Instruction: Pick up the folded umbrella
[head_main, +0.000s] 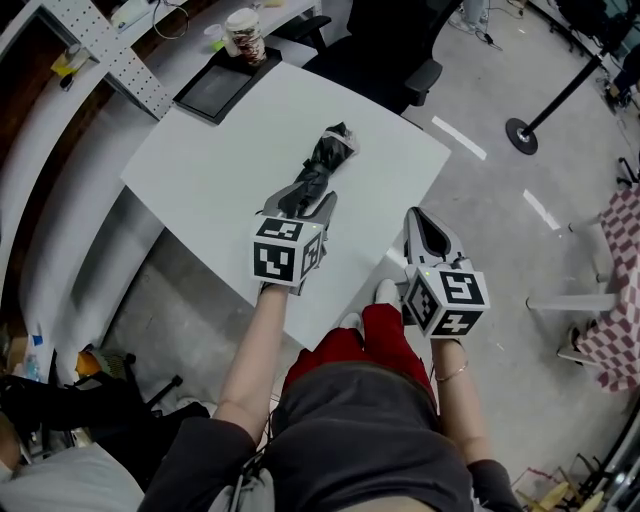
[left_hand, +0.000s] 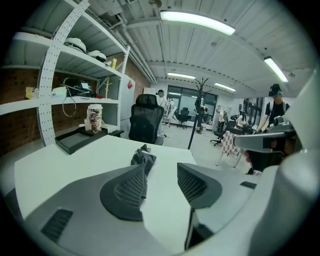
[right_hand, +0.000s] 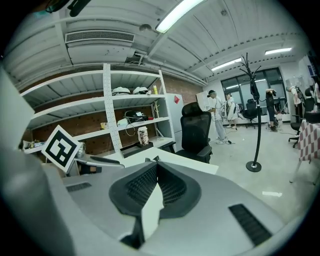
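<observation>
On the white worktop (head_main: 200, 170) the folded umbrella (head_main: 318, 168) lay flat, a dark, crumpled bundle near the middle of the surface, closer to its right-hand edge. Seen from the head view, its long axis ran on a diagonal: the near end pointed back toward the person and slightly left, and the far end pointed away and to the right, toward the worktop's far right corner. Which end carried the handle could not be made out. The left tongs (head_main: 298, 208) hung over the worktop at the umbrella's near end with the jaws released and standing apart. In the left gripper view the left tongs (left_hand: 161, 172) showed bare worktop between the pads, with the umbrella (left_hand: 143, 159) just ahead, partly behind the tip of the left-hand jaw, and no pad pressed on it. The right tongs (head_main: 418, 220) were held off the worktop's near right edge, above the floor, well apart from the umbrella. The right gripper view showed the right tongs (right_hand: 156, 167) clenched, tips meeting, with nothing caught between them. At the worktop's far corner sat a dark tray (head_main: 215, 90) with a cup (head_main: 244, 35) beside it, and a black office chair (head_main: 385, 50) stood beyond the far edge.
</observation>
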